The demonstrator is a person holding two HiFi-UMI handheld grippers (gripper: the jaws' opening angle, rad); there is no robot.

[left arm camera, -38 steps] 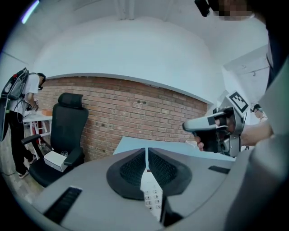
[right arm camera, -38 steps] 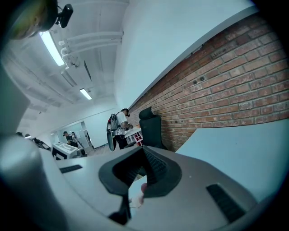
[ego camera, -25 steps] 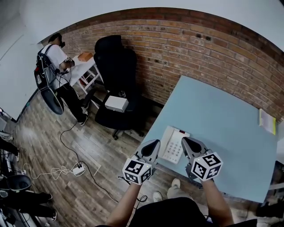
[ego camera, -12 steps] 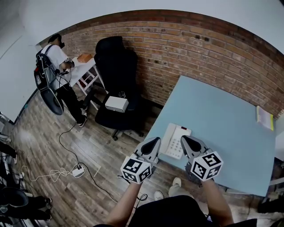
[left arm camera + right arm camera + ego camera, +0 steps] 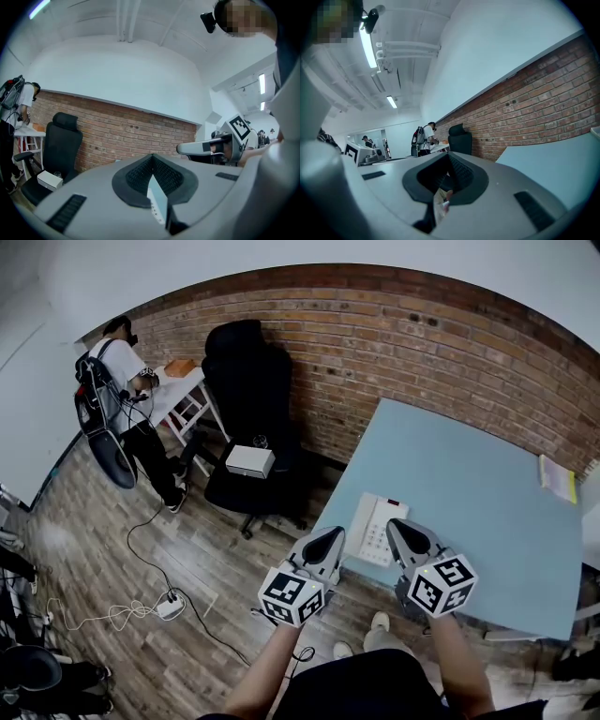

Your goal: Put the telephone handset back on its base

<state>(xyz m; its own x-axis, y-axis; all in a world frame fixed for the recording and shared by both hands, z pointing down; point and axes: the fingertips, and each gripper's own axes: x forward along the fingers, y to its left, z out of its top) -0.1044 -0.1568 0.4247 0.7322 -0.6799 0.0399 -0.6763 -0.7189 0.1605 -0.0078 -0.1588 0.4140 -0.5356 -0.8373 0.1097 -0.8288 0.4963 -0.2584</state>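
Note:
A white telephone (image 5: 367, 521) with a keypad lies at the near left corner of the light blue table (image 5: 469, 502). A long plain white part along its left side looks like the handset; I cannot tell how it sits on the base. My left gripper (image 5: 329, 539) is shut and empty, its tip just left of the phone, off the table's edge. My right gripper (image 5: 401, 530) is shut too, its tip at the phone's near right corner. In the left gripper view the shut jaws (image 5: 152, 161) show a sliver of the phone (image 5: 157, 206) through the slit. The right gripper (image 5: 449, 161) holds nothing.
A black office chair (image 5: 248, 390) with a white box (image 5: 249, 461) on its seat stands left of the table against the brick wall. A person (image 5: 117, 381) stands at a small white table (image 5: 178, 385) far left. Cables and a power strip (image 5: 169, 603) lie on the wooden floor. A yellowish booklet (image 5: 560, 479) lies at the table's right edge.
Both grippers have edged forward toward the telephone and risen slightly, so their tips now flank its near end. Their jaws have stayed shut. The phone has not moved on the table.

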